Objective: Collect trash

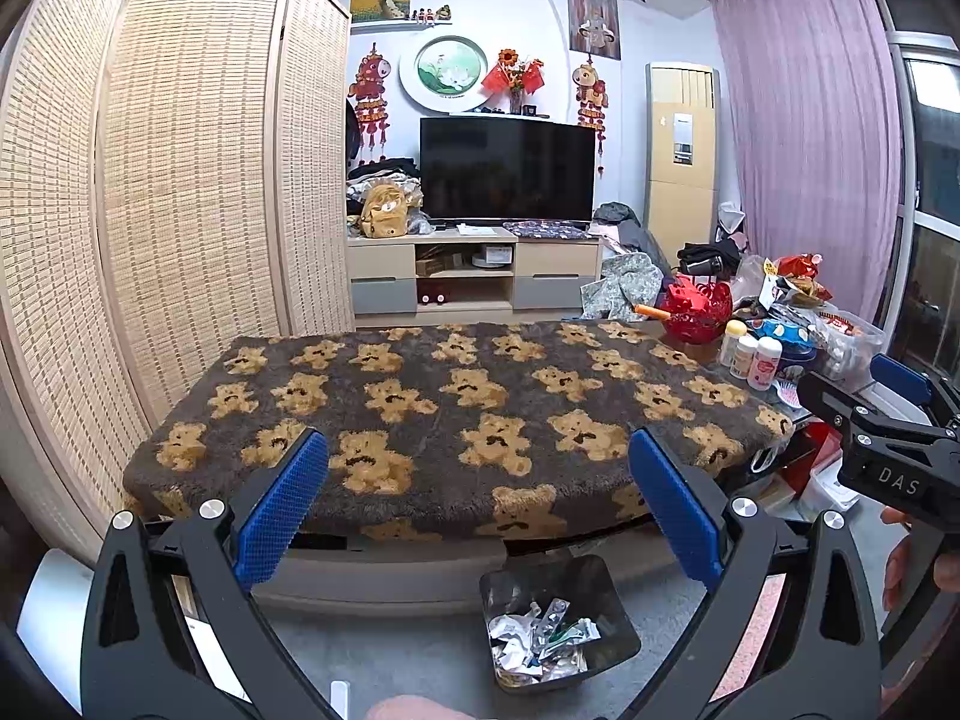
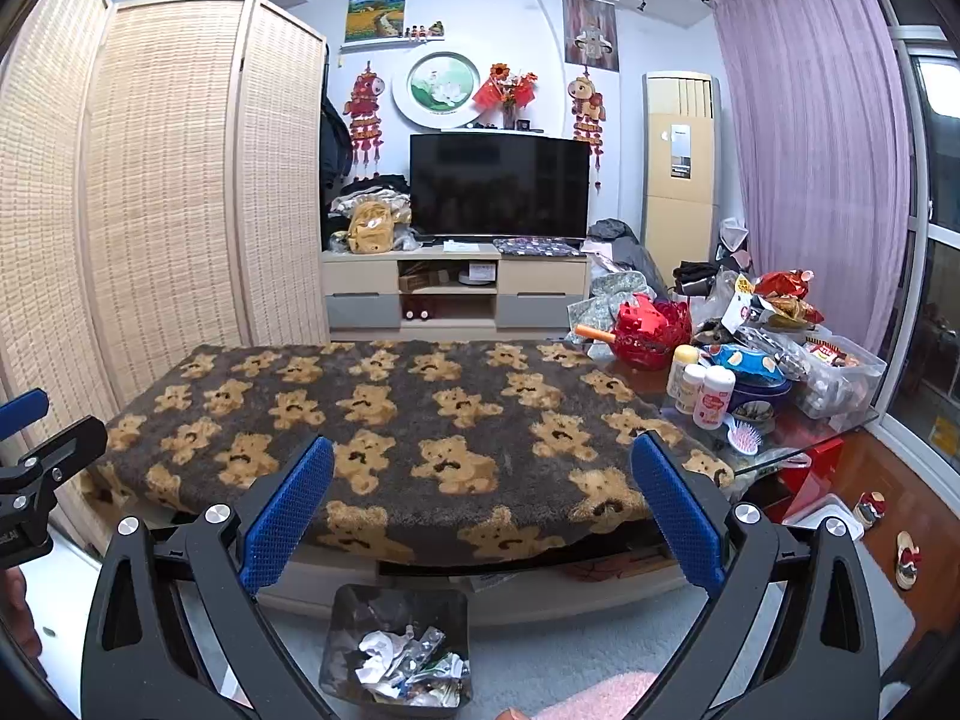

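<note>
- My left gripper [image 1: 477, 492] has its 2 blue-padded fingers spread wide with nothing between them; it hangs over the near edge of the table.
- My right gripper [image 2: 483, 498] is spread just as wide and holds nothing. From the left wrist camera I catch only part of it at the right edge, cut off by the frame.
- The trash bin [image 2: 399, 600] is 1 dark bin on the grey floor just in front of the table, below both grippers. Its near rim is partly covered by my finger in the right view.
- The trash [image 1: 543, 636] inside is a jumble of crumpled white paper and shiny wrappers; I cannot count the pieces or name them.
- The bear-print blanket [image 1: 456, 396] covers most of the table; its top is bare. The table beneath is hidden except for a glass corner at the right.
- At that right end sits a clutter pile: 1 red basket [image 2: 651, 333], 3 small white bottles [image 2: 699, 387], 1 clear plastic box [image 2: 846, 372] and 1 hairbrush [image 2: 744, 435]. The snack bags stacked behind overlap too much to count.
- 1 dark television [image 1: 507, 168] stands on 1 low cabinet [image 1: 474, 276] against the far wall.
- A folding woven screen [image 1: 180, 138] fills the left side; 3 panels show, the outermost cut off.
- Part of my hand shows at the lower right of the left view, blurred.
</note>
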The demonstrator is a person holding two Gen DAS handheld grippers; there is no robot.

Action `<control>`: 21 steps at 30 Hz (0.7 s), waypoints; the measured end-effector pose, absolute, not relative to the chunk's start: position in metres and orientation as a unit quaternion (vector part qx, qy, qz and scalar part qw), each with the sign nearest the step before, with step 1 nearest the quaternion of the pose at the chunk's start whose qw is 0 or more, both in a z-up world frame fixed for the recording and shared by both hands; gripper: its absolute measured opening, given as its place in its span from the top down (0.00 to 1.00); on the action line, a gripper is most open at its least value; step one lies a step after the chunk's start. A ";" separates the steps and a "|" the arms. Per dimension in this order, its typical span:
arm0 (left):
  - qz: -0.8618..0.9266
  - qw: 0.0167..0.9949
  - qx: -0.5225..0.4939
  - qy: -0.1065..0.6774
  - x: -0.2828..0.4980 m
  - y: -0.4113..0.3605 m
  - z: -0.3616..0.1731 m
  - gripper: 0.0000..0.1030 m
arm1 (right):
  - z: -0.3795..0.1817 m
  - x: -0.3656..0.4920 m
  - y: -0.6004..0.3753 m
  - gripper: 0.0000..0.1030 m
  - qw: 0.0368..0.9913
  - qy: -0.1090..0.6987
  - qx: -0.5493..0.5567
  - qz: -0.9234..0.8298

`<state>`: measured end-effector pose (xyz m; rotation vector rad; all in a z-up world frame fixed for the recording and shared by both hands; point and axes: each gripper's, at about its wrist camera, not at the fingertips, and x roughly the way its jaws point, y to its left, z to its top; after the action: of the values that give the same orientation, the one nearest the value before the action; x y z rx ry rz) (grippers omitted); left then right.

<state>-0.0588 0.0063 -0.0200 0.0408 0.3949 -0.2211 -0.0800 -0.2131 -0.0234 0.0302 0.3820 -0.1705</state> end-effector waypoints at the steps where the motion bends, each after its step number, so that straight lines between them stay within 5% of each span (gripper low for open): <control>1: -0.109 0.974 0.020 0.196 -0.058 0.007 -0.020 0.08 | -0.024 -0.080 -0.213 0.03 0.978 0.190 0.015 -0.084; 21: -0.110 0.974 0.021 0.196 -0.059 0.007 -0.020 0.08 | -0.022 -0.077 -0.214 0.03 0.978 0.191 0.016 -0.083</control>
<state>-0.0586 0.0068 -0.0201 0.0416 0.3950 -0.2216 -0.0768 -0.2141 -0.0222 0.0316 0.3848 -0.1667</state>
